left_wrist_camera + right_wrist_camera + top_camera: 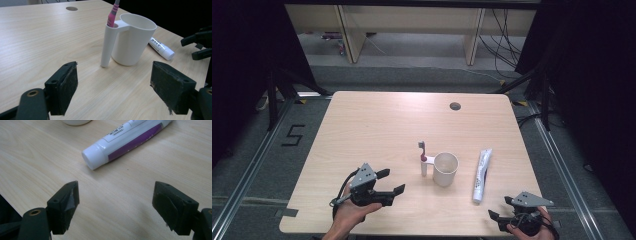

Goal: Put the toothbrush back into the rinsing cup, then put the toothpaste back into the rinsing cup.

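toothbrush (113,11): head cut off at top | toothpaste tube (125,140): tail cut off at top

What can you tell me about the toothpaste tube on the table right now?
The toothpaste tube is white with a purple band and small print, looks like soft plastic, and its white cap is on. It lies flat on the wooden table, to the right of the white cup and apart from it, cap end toward the person. Only the table touches it; the right gripper sits open just short of the cap.
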A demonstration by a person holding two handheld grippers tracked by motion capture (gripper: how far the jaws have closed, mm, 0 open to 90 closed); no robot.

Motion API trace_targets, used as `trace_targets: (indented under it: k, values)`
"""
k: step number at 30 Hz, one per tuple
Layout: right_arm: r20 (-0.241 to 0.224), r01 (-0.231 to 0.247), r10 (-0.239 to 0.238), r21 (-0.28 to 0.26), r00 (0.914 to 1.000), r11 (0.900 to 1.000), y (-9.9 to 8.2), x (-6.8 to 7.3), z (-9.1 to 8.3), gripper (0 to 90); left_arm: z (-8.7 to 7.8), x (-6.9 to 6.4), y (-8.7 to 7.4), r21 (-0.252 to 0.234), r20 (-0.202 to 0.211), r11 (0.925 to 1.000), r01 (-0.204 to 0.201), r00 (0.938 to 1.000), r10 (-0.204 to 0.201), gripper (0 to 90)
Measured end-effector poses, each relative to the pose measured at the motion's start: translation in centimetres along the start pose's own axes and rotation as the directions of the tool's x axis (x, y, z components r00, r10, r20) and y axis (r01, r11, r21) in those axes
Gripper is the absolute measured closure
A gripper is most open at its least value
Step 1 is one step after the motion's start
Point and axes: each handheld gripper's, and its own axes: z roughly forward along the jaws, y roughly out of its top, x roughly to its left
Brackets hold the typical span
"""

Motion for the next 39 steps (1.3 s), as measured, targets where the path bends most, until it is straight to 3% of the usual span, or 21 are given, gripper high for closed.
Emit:
trace_targets:
  k: [2,3,6,14,19,23,25,26,28,30,31,32,34,35,39]
  values:
    - [0.008,0.022,-0.022,-0.002,0.9997,0.9998,0.0,-0.1,0.0,22.7,-0.1,0.0,-0.2,0.004,-0.001,1.0000,0.006,1.0000,-0.006,19.2]
    - [0.008,0.018,-0.018,0.000,0.9998,0.9998,0.0,-0.1,-0.1,22.7,-0.2,-0.1,-0.5,0.011,0.001,0.9995,0.029,0.9996,-0.029,18.0]
    - [0.008,0.017,-0.017,-0.001,0.9998,0.9998,0.0,-0.1,-0.1,22.6,-0.3,-0.2,-0.8,0.016,0.022,0.9988,0.046,0.9987,-0.047,17.3]
    - [0.008,-0.003,0.003,0.005,1.0000,1.0000,-0.1,0.0,-0.1,22.7,-1.2,-0.7,-1.9,0.045,0.018,0.9977,0.050,0.9986,-0.051,15.5]
    - [0.014,0.016,-0.016,0.001,0.9998,0.9999,-0.1,-0.2,-0.2,22.7,-1.5,-0.5,-2.6,0.067,0.029,0.9958,0.062,0.9975,-0.064,15.1]
    - [0.032,0.021,-0.021,-0.001,0.9993,0.9998,-0.2,-0.1,-0.3,22.6,-2.0,-0.3,-3.7,0.096,0.010,0.9931,0.066,0.9977,-0.068,15.1]
    - [0.030,0.026,-0.026,-0.004,0.9992,0.9997,-0.2,-0.2,-0.3,22.7,-2.1,-0.3,-3.9,0.101,0.004,0.9927,0.065,0.9978,-0.066,15.1]
    - [0.011,-0.014,0.014,0.007,0.9998,0.9999,-0.3,0.1,-0.3,22.7,-2.2,-0.4,-4.1,0.100,0.002,0.9929,0.063,0.9980,-0.064,15.0]
    - [0.013,0.009,-0.009,0.008,0.9999,0.9999,-0.3,-0.1,-0.4,22.7,-2.5,-0.6,-4.3,0.108,-0.006,0.9924,0.059,0.9983,-0.059,15.1]
    - [0.014,-0.009,0.009,0.012,0.9999,0.9999,-0.3,0.1,-0.4,22.7,-2.5,-0.7,-4.3,0.112,-0.009,0.9919,0.060,0.9982,-0.059,15.1]
    - [0.022,0.013,-0.013,0.006,0.9997,0.9999,-0.3,-0.1,-0.5,22.7,-2.6,-0.8,-4.5,0.112,-0.022,0.9921,0.055,0.9983,-0.053,15.1]
    - [0.015,-0.021,0.021,0.006,0.9997,0.9998,-0.4,0.0,-0.4,23.5,-2.6,-1.0,-4.8,0.122,-0.033,0.9909,0.056,0.9981,-0.052,15.1]
    - [0.016,-0.023,0.023,0.011,0.9996,0.9997,-0.4,0.0,-0.5,23.5,-2.5,-1.1,-4.9,0.133,-0.033,0.9897,0.052,0.9983,-0.048,15.1]
    - [0.035,0.008,-0.008,0.000,0.9993,1.0000,-0.4,-0.3,-0.6,23.4,-2.5,-1.2,-5.1,0.139,-0.039,0.9893,0.044,0.9985,-0.039,15.1]
    - [0.027,-0.004,0.004,-0.001,0.9996,1.0000,-0.4,-0.2,-0.5,23.3,-2.4,-1.6,-5.5,0.154,-0.041,0.9873,0.038,0.9986,-0.032,15.1]
